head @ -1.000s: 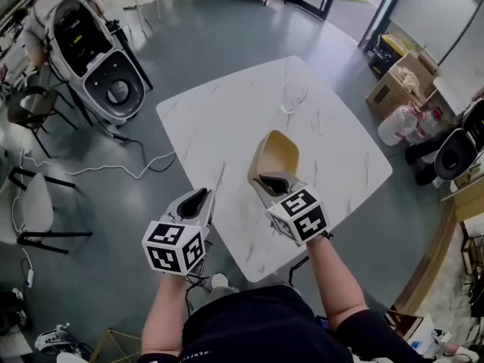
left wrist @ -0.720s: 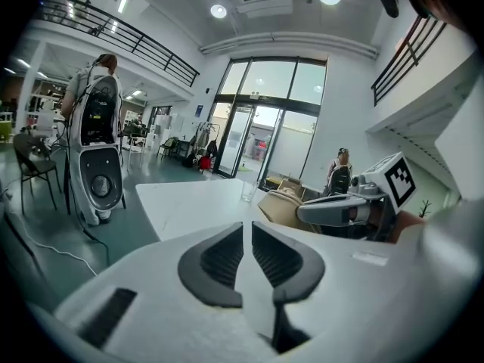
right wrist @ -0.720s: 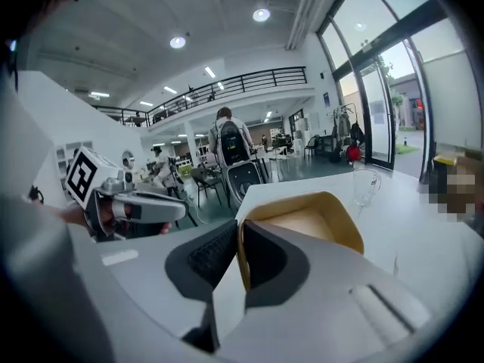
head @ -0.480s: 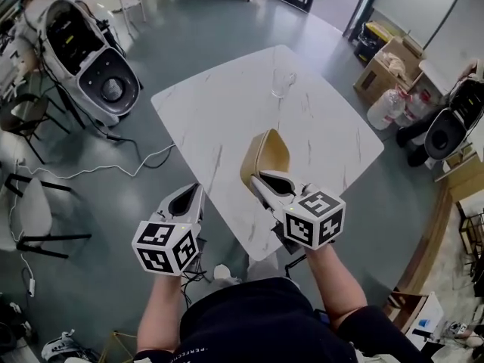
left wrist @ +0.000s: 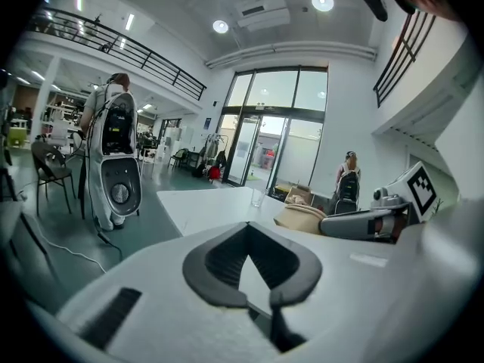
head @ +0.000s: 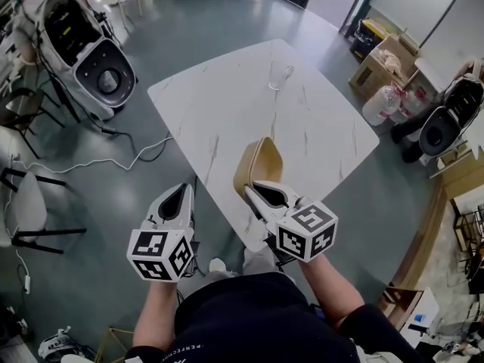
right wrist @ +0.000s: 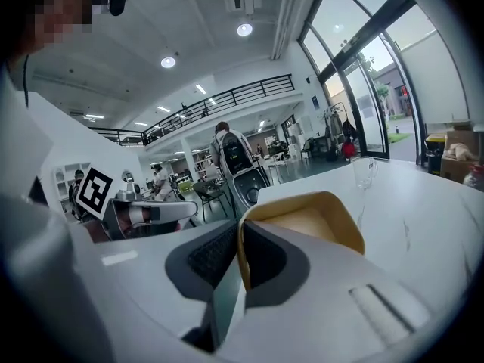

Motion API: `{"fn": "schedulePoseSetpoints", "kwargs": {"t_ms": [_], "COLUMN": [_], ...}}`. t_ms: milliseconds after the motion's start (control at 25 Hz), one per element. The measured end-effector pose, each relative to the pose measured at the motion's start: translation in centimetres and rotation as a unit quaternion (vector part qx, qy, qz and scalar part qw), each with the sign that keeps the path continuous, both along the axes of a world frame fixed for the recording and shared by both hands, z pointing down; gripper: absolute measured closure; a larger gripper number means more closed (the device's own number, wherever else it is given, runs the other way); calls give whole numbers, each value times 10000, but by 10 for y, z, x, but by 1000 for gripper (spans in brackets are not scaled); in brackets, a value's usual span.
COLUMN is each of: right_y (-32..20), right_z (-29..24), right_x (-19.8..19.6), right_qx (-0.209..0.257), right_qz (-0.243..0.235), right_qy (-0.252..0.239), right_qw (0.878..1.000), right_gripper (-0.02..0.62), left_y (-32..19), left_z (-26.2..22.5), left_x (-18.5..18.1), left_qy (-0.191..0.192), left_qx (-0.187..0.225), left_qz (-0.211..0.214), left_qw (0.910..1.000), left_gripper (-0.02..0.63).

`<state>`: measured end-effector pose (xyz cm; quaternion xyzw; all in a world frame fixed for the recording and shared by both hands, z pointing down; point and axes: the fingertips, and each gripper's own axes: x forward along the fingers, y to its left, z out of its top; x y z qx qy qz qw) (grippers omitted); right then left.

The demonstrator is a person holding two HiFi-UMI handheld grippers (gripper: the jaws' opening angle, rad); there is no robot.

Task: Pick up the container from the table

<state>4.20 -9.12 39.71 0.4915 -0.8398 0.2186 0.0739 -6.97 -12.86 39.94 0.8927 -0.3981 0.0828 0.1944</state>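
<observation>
The container (head: 258, 162) is a tan, rounded bowl-like box, held tipped on its side above the near part of the white marble table (head: 227, 104). My right gripper (head: 255, 190) is shut on its near wall. In the right gripper view the thin wall (right wrist: 240, 259) sits pinched between the dark pads, and the container's hollow (right wrist: 318, 218) faces away. My left gripper (head: 181, 190) hangs off the table's left edge over the floor, shut with nothing in it. Its pads meet at the tip in the left gripper view (left wrist: 246, 228), where the container (left wrist: 302, 218) shows to the right.
A clear glass (head: 278, 74) stands at the table's far side. A white pod-shaped machine (head: 87, 51) and a floor cable (head: 113, 161) lie to the left, with a chair (head: 30, 203) near them. Cardboard boxes (head: 382, 59) sit at the right. People stand in the background.
Both grippers have drawn back toward my body. The right one carried the container along toward the table's near edge and rolled a little. Neither jaw opening has changed.
</observation>
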Motion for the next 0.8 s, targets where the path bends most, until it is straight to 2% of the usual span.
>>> {"fn": "schedulePoseSetpoints", "kwargs": {"t_ms": [200,800], "right_y": [9,10], "right_z": [7,5], "right_x": [-9,-16], "right_qx": [-148,-130], "right_qz": [-112,-258], "right_qy": [79,-25], "right_qw": [9998,9996], "right_gripper": [571,571], "left_y": [8,6], "left_z": [3,3], "left_x": [2,14], "left_qy": [66,173], "left_qx": [-102,-170], "left_qz": [11,-10], "left_qw": [9999,9997], "left_gripper": [617,617]}}
